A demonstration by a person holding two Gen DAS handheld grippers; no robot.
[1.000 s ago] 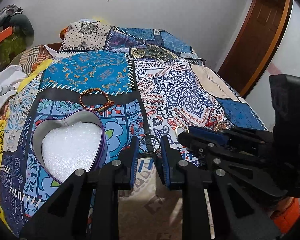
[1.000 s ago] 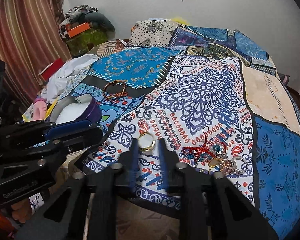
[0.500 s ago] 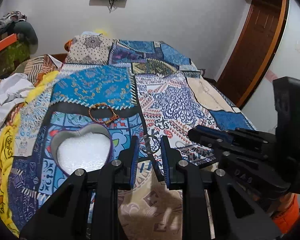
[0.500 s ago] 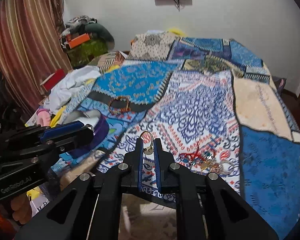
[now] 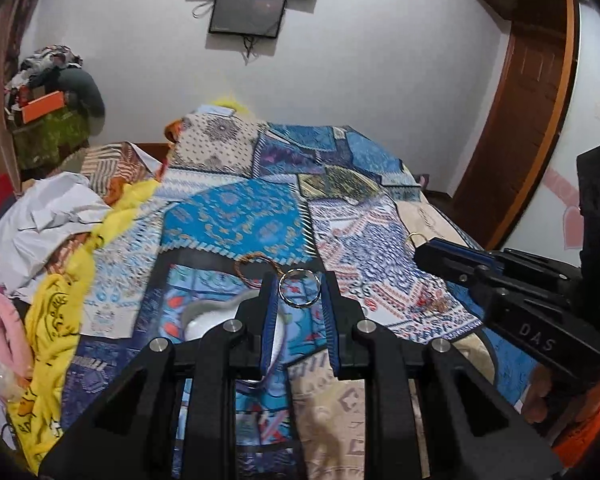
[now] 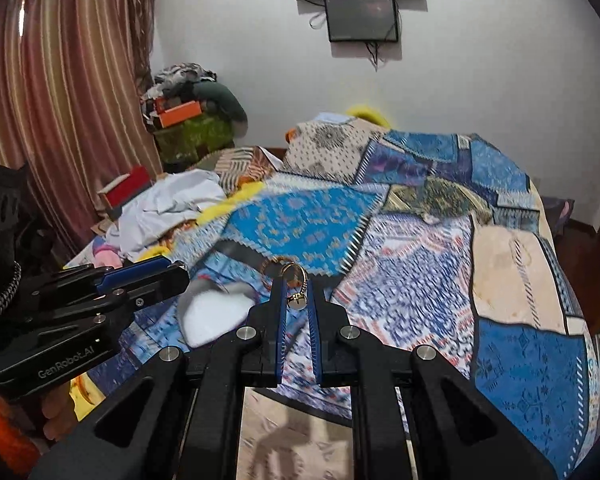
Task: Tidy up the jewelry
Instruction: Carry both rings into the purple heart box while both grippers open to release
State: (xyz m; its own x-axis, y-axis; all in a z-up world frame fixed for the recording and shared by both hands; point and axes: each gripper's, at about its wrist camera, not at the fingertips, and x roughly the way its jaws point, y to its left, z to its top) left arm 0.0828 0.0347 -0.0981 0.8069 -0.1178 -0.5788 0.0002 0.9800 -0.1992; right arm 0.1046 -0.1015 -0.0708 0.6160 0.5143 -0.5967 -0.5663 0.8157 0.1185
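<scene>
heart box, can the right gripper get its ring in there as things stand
Probably yes. The right gripper holds the gold ring above the bed, and the heart box lies open just to its left with its white lining showing. The left gripper hovers beside the box, so it might crowd the way.

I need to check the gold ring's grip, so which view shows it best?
The right wrist view: the gold ring sits centred and close, pinched between the right gripper's blue fingertips. The left wrist view shows only a small gold arc poking up behind that gripper's tip, with the contact hidden.
</scene>
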